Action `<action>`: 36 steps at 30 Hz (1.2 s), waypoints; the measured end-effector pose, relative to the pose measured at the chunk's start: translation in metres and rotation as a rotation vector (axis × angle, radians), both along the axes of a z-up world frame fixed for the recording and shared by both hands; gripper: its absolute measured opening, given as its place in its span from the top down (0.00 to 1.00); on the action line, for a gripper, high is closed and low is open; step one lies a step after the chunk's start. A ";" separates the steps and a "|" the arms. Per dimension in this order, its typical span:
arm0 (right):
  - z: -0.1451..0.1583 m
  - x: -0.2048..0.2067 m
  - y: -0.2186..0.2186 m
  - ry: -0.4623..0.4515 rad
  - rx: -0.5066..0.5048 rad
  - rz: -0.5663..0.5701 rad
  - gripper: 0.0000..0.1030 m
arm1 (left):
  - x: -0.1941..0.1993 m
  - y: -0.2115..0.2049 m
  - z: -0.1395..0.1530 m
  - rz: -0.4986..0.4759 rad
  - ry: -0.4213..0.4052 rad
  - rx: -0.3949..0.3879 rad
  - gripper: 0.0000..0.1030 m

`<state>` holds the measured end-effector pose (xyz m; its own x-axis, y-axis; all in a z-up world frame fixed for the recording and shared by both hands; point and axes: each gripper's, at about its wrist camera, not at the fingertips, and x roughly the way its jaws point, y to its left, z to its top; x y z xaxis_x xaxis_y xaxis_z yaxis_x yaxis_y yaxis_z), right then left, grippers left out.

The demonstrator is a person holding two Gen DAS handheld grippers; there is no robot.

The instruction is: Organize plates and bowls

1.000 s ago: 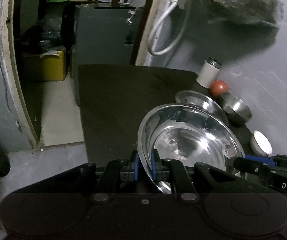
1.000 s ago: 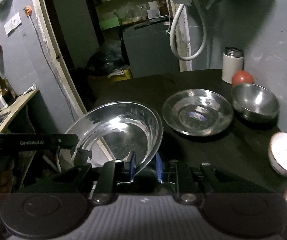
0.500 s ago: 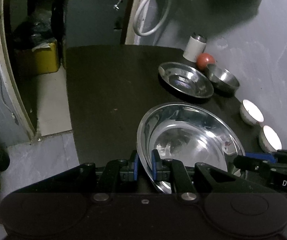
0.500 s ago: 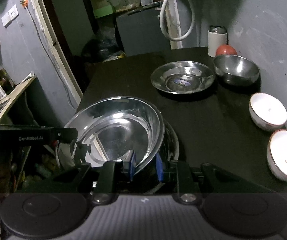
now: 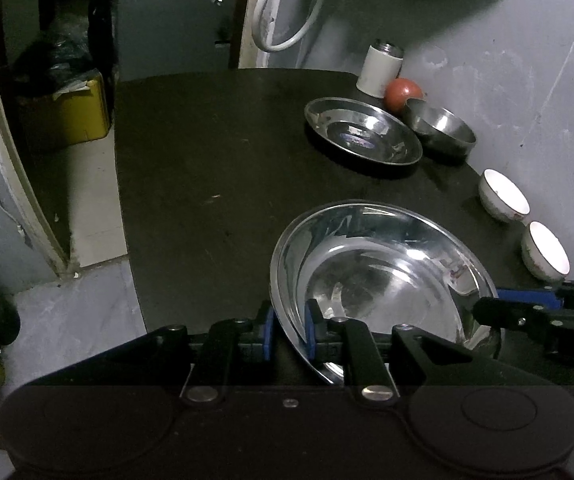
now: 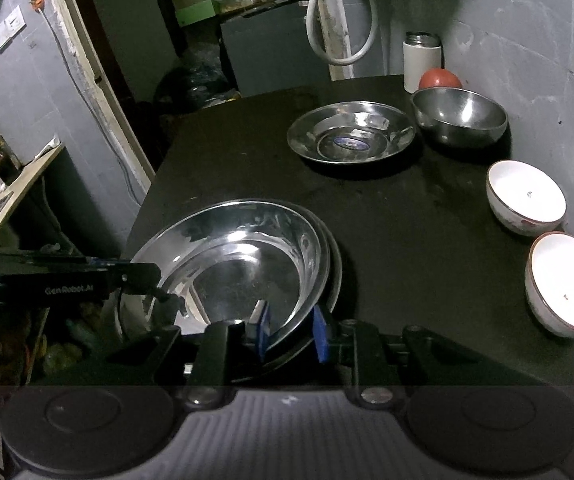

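Observation:
A large steel plate [image 5: 383, 276] [image 6: 239, 264] rests at the near edge of the black table [image 5: 207, 168], on top of another steel plate whose rim [image 6: 337, 264] shows beside it. My left gripper [image 5: 289, 330] is shut on the plate's left rim. My right gripper [image 6: 289, 332] straddles the right rim with its jaws parted wider than the rim. A smaller steel plate [image 6: 351, 132] [image 5: 361, 132] and a steel bowl [image 6: 459, 116] [image 5: 439, 126] sit at the back right. Two white bowls [image 6: 525, 196] [image 6: 567, 284] stand along the right wall.
A white canister [image 6: 423, 60] and a red ball [image 6: 439, 79] stand in the back right corner by the grey wall. The table's left edge drops to the floor, with a yellow bin [image 5: 71, 112] and a doorway beyond. A wooden shelf [image 6: 15, 188] is at the left.
Both grippers carried the large plate back from the far plates and down onto the second plate near the table's front. The right jaws have widened around the rim.

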<state>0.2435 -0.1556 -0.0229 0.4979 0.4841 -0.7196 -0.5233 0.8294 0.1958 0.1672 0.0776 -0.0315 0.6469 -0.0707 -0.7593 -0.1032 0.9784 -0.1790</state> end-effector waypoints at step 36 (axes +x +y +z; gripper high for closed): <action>0.017 0.017 -0.005 0.000 0.044 -0.088 0.16 | 0.028 0.031 0.020 0.127 -0.076 -0.059 0.02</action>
